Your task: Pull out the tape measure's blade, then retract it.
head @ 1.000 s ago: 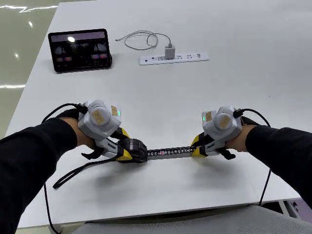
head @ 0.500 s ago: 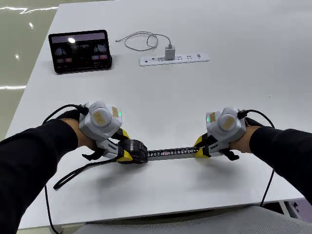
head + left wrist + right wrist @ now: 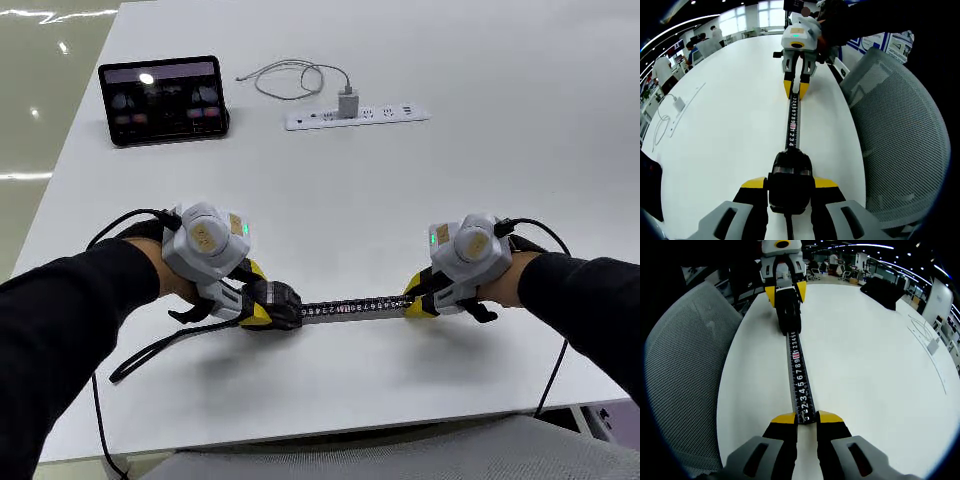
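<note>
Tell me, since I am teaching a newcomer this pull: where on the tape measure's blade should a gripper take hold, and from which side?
Grip the blade at its free end, coming in along its length from the side away from the case. It runs thin, flat and straight over the table; the right gripper pinches that end, the left gripper holds the case.

White worktop point(image 3: 480, 130), matte. Glossy pale floor point(image 3: 35, 110) at left, reflecting lights. Grey mesh chair point(image 3: 900, 135) at the worktop's near edge. Bright windows point(image 3: 747, 15) far end; ceiling light strips point(image 3: 875, 246) over open office
</note>
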The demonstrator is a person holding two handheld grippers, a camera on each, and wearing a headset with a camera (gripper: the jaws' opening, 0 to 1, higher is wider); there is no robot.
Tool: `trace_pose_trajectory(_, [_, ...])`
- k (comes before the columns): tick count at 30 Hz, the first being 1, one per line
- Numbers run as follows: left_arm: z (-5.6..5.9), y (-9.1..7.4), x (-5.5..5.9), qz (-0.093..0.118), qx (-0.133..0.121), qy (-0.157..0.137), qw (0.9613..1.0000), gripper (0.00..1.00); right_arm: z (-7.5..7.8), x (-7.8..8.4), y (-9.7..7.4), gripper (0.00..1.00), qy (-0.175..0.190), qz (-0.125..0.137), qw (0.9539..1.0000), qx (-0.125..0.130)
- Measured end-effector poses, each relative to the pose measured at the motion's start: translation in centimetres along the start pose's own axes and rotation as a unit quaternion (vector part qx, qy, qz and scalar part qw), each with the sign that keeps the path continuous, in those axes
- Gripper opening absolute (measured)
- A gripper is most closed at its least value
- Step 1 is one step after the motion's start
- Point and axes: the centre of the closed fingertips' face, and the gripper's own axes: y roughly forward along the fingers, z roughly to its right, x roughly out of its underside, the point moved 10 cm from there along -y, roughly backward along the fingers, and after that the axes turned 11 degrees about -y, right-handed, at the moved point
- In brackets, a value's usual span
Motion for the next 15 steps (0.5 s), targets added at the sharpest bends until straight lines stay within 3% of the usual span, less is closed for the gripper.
trace_pose_trajectory(15, [0.06,-0.02,-0.09,-0.005,-0.001,0.002,1.0000,0.28,-0.45,0.19,-0.61,0.09,0.001,-0.002,1.0000,0.002])
